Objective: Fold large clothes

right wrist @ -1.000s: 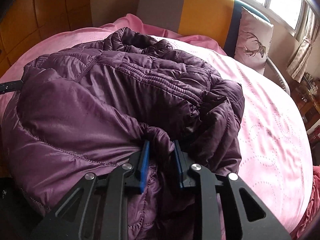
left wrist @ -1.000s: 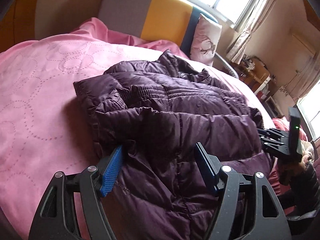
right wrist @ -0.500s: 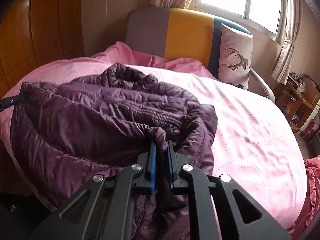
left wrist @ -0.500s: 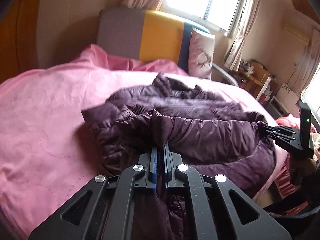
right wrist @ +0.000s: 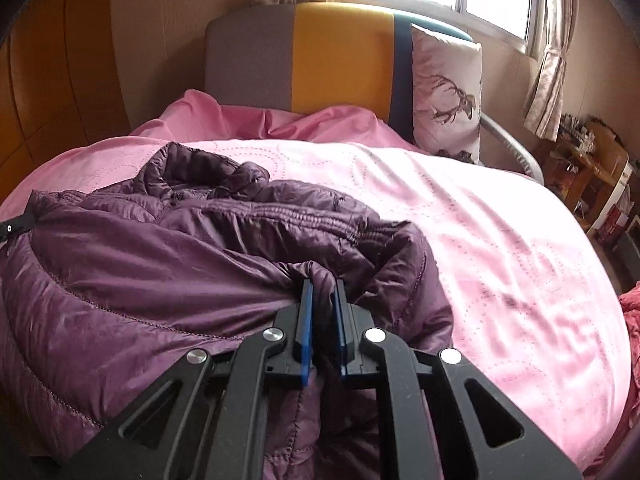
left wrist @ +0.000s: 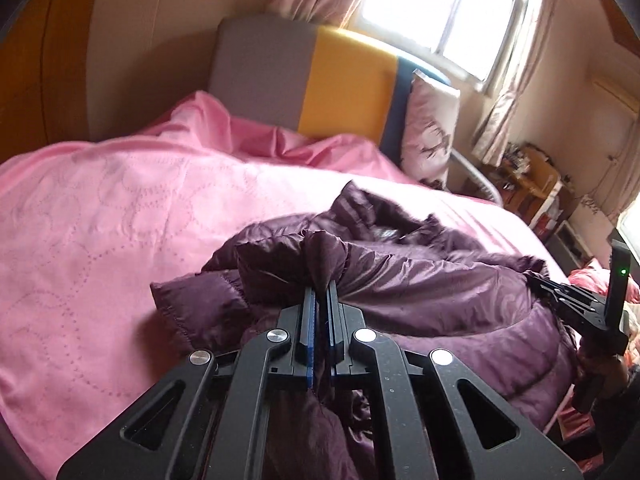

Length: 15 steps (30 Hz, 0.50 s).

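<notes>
A dark purple puffer jacket (left wrist: 432,292) (right wrist: 132,280) lies bunched on a pink bed cover (left wrist: 100,220) (right wrist: 500,248). My left gripper (left wrist: 321,292) is shut on a pinch of the jacket's fabric near its left end, lifting that fold. My right gripper (right wrist: 322,284) is shut on a fold at the jacket's right end. The near edge of the jacket is raised between the two grips. In the left wrist view the right gripper (left wrist: 576,304) shows at the far right, partly hidden by the jacket. The jacket's collar (right wrist: 192,168) rests toward the headboard.
A grey, yellow and blue headboard (left wrist: 304,80) (right wrist: 304,56) stands at the far end, with a deer-print pillow (right wrist: 444,88) leaning on it. A cluttered wooden shelf (right wrist: 592,168) and curtains (left wrist: 516,60) stand at the right. Bare pink cover spreads left and right of the jacket.
My left gripper went from open to shut on the jacket; the right one tightened on its fold. Both have lifted and drawn back, raising the jacket's near edge off the cover.
</notes>
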Tool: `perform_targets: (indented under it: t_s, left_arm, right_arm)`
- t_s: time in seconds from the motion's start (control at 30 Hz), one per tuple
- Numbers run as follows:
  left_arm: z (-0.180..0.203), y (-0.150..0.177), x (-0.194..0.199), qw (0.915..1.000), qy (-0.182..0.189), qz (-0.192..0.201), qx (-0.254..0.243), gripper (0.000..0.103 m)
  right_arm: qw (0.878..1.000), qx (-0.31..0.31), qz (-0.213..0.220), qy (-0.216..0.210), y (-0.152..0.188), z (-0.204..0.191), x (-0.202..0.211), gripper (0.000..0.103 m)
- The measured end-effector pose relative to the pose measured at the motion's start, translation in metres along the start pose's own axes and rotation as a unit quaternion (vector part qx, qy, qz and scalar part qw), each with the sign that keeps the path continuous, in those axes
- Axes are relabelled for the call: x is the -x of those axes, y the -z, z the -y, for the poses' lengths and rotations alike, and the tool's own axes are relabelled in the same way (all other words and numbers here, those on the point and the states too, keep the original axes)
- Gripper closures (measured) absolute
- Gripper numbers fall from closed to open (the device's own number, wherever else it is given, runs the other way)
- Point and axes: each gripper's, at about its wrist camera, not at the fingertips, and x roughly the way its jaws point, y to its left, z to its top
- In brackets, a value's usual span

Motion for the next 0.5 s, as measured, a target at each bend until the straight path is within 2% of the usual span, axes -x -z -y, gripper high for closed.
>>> perform_targets:
  t_s: [0.07, 0.17, 0.2, 0.23, 0.27, 0.3, 0.33, 0.37, 0.47, 0.5]
  left_arm:
    - [-0.002, 0.002, -0.011, 0.9998, -0.007, -0.020, 0.005, 0.099]
    - [0.002, 0.001, 0.005, 1.0000, -0.003, -0.004, -0.006, 0.099]
    - [0.001, 0.001, 0.012, 1.0000, 0.005, 0.003, -0.004, 0.094]
    - [-0.002, 0.000, 0.019, 0.9999, 0.008, 0.009, 0.000, 0.088]
    - [-0.006, 0.000, 0.023, 0.9999, 0.007, 0.011, 0.003, 0.069]
    - [-0.010, -0.001, 0.026, 0.9999, 0.003, 0.014, 0.006, 0.040]
    - [-0.017, 0.000, 0.030, 0.9997, -0.005, 0.021, 0.012, 0.031]
    - [-0.023, 0.001, 0.032, 0.9994, -0.009, 0.028, 0.019, 0.028]
    - [-0.037, 0.003, 0.021, 0.9985, 0.032, -0.009, 0.044, 0.028]
    - [-0.038, 0.005, 0.016, 0.9976, 0.045, -0.022, 0.048, 0.029]
  right_arm:
    - [1.000, -0.017, -0.006, -0.009, -0.002, 0.003, 0.000, 0.093]
    - [0.999, -0.024, 0.017, -0.035, -0.003, 0.009, 0.019, 0.075]
    - [0.998, -0.025, 0.023, -0.044, -0.002, 0.012, 0.026, 0.051]
    - [0.998, -0.029, 0.032, -0.050, 0.000, 0.016, 0.036, 0.040]
    - [0.997, -0.029, 0.043, -0.052, 0.002, 0.020, 0.044, 0.030]
    - [0.997, -0.026, 0.050, -0.048, 0.004, 0.023, 0.051, 0.022]
    - [0.998, -0.019, 0.050, -0.041, 0.007, 0.027, 0.054, 0.012]
    - [0.998, -0.012, 0.048, -0.031, 0.010, 0.031, 0.054, 0.011]
    - [1.000, -0.012, 0.018, -0.019, 0.018, 0.041, 0.040, 0.011]
    - [1.000, -0.016, 0.009, -0.022, 0.021, 0.043, 0.034, 0.017]
